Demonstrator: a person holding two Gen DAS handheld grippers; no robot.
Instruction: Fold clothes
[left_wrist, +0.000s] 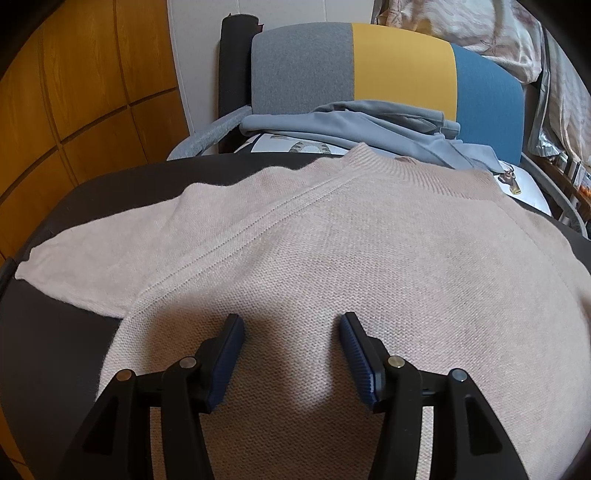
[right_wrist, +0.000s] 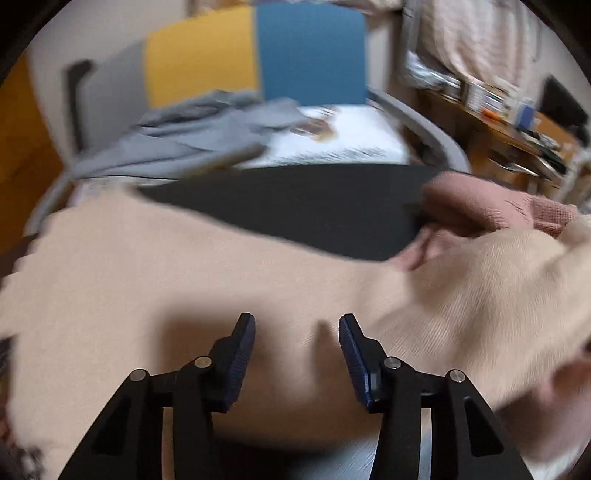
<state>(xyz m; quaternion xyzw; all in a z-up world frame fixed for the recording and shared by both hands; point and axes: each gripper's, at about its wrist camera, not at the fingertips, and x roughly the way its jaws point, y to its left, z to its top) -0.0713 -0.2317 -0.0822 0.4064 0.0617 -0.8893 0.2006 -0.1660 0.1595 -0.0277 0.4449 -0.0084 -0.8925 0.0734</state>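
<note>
A pale pink knit sweater lies flat on the dark table, collar at the far side and one sleeve stretched out to the left. My left gripper stands open low over the sweater's body, with only flat knit between its blue pads. In the blurred right wrist view my right gripper is also open over the sweater. The sweater's other sleeve lies rumpled to the right. A darker pink knit fold lies beyond it; I cannot tell whether it belongs to the sweater.
Behind the table stands a chair with a grey, yellow and blue back. A grey-blue garment and a white printed cloth lie on its seat. Wooden cabinet doors are at the left, a cluttered shelf at the right.
</note>
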